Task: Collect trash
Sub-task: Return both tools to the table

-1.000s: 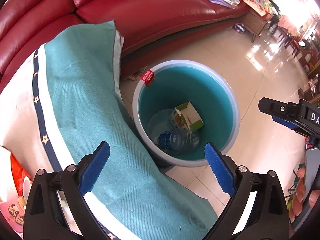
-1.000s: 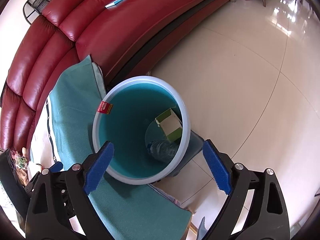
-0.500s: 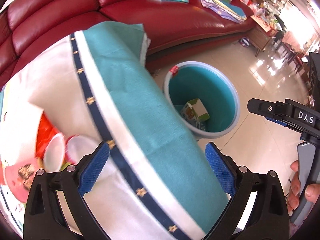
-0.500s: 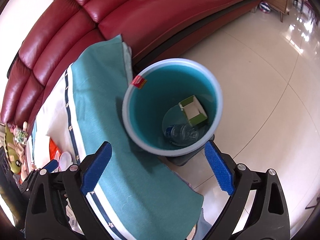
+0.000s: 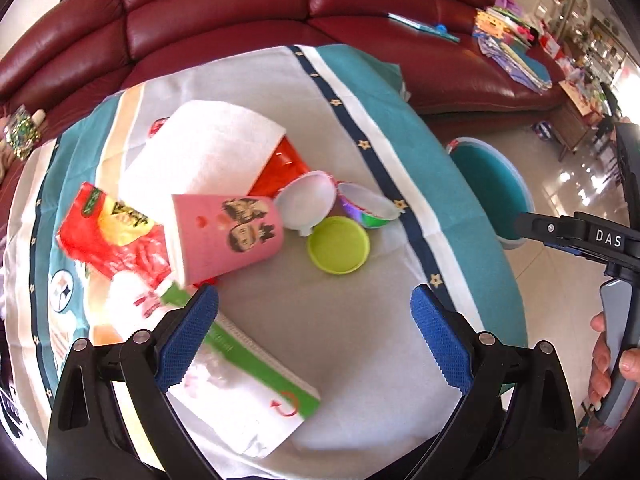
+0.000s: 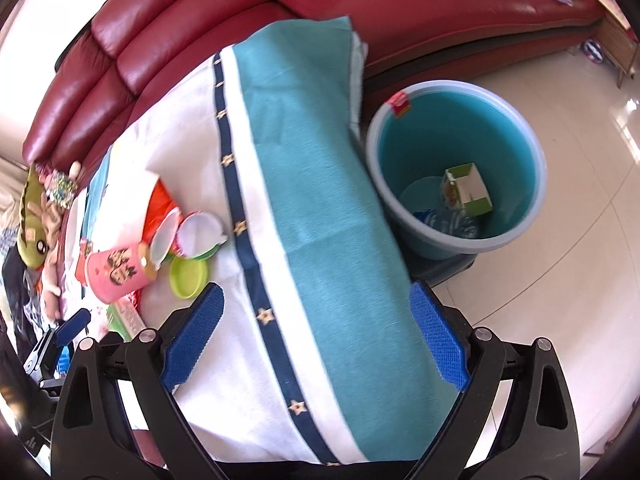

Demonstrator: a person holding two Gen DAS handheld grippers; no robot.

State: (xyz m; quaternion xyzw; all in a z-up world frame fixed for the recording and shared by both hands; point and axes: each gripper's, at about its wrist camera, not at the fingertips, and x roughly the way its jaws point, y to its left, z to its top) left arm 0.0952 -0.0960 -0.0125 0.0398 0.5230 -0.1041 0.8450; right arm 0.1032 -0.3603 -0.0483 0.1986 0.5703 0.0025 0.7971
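Trash lies clustered on a cloth-covered table (image 5: 400,128): a pink paper cup (image 5: 228,232) on its side, a lime-green lid (image 5: 339,245), two small white tubs (image 5: 308,200) tipped over, a red snack packet (image 5: 108,236), a roll of white tissue (image 5: 204,152) and a green-and-white tissue pack (image 5: 248,376). The left gripper (image 5: 314,340) hovers over the table, its blue-padded jaws spread wide and holding nothing. The green lid and the pink cup sit just ahead of it. The cup's long axis runs left to right across the view, so it lies roughly crosswise to the direction the gripper points. The tissue pack lies partly under the left jaw.

The right gripper (image 6: 316,344) also has its jaws apart and holds nothing. It hangs over the teal edge of the cloth, with the trash pile well off to its left. A blue bucket (image 6: 516,236) stands on the tiled floor beside the table, ahead of it and to the right, holding a small carton (image 6: 466,190) and a crushed plastic bottle (image 6: 452,222).

Judging by position, the left gripper is the nearer one for the next pickup.
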